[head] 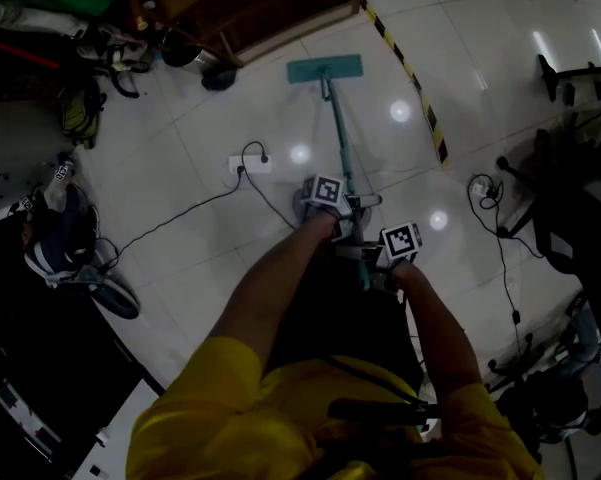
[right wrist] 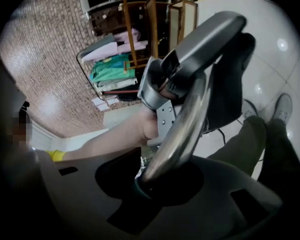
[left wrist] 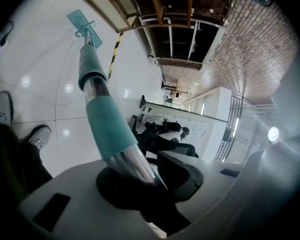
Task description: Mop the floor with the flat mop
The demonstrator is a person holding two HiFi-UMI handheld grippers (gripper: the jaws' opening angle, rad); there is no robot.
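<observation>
flat mop [head: 325,69] stands on the white floor [head: 280,98], handle clenched by left tongs [left wrist: 140,176] and right tongs [right wrist: 146,180].

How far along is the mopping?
Gripping is done: the left gripper and right gripper are both shut on the mop handle. The mop head lies flat on the floor ahead. No wet trail shows, so how much remains is unclear.
</observation>
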